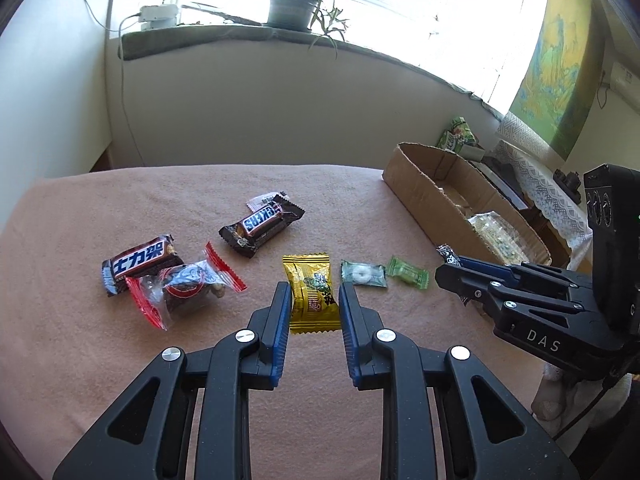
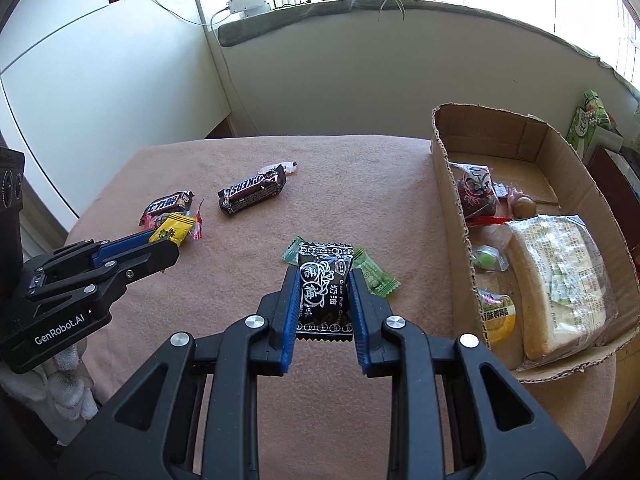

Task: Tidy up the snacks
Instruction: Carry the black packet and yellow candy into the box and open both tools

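Covering table: pink cloth point(image 1: 160, 360), potted plant point(image 1: 294, 8) on windowsill w/ sun

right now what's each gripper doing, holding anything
Left gripper: closed on the yellow candy packet.
Right gripper: closed on the black plum candy packet.

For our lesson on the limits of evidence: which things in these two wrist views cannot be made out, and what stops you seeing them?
- Box contents, left view: near wall hides most.
- White wrapper, both views: Snickers covers it; print too small.
- Black candy, left view: right tongs hide most of it.
- Ring mint, right view: behind the black candy.
- Green packet, right view: cut off by the box wall.
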